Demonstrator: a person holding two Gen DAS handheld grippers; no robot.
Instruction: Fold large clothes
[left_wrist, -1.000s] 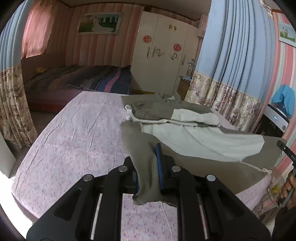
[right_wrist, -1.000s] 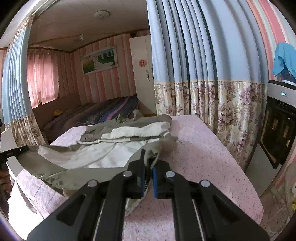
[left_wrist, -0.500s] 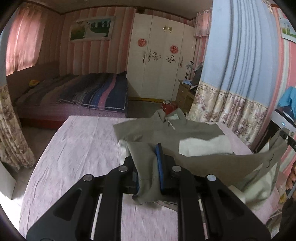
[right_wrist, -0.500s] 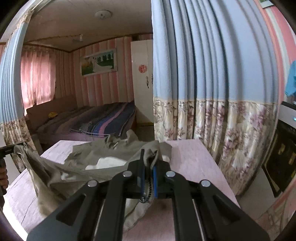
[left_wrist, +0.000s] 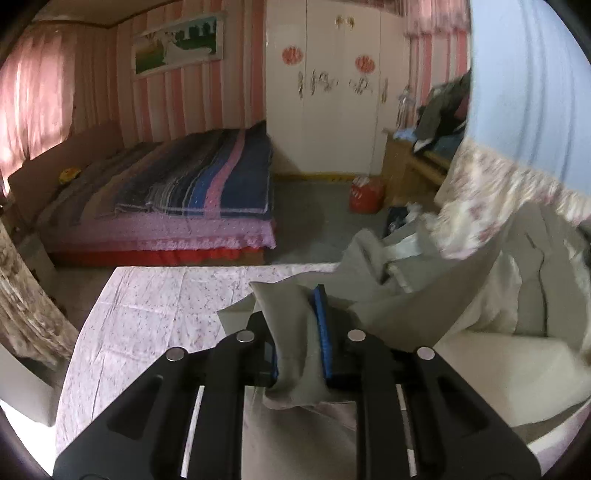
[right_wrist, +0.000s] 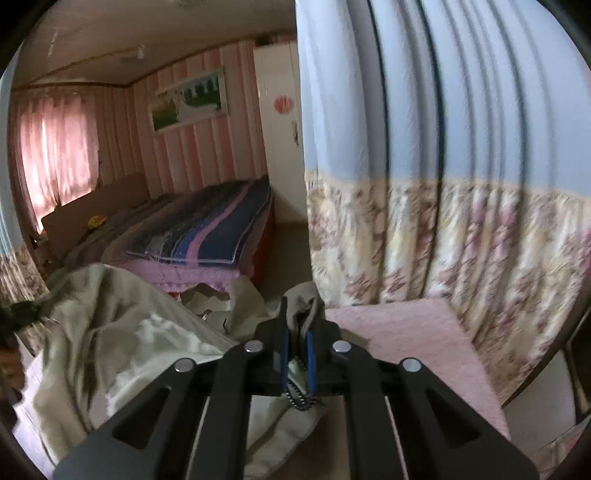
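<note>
Bedroom: jacket (left_wrist: 461, 314) now bunched between clamped claws.

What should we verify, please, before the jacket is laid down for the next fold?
1. Left gripper has the olive jacket between its pads, though the jaws are opening: not ok.
2. Right gripper clamps the jacket's zipper edge: ok.
3. Jacket spread flat: not ok, bunched and hanging.
4. Pink floral sheet bare to the left of the jacket: ok.
5. Floral curtain clear of the jacket: cannot tell.
</note>
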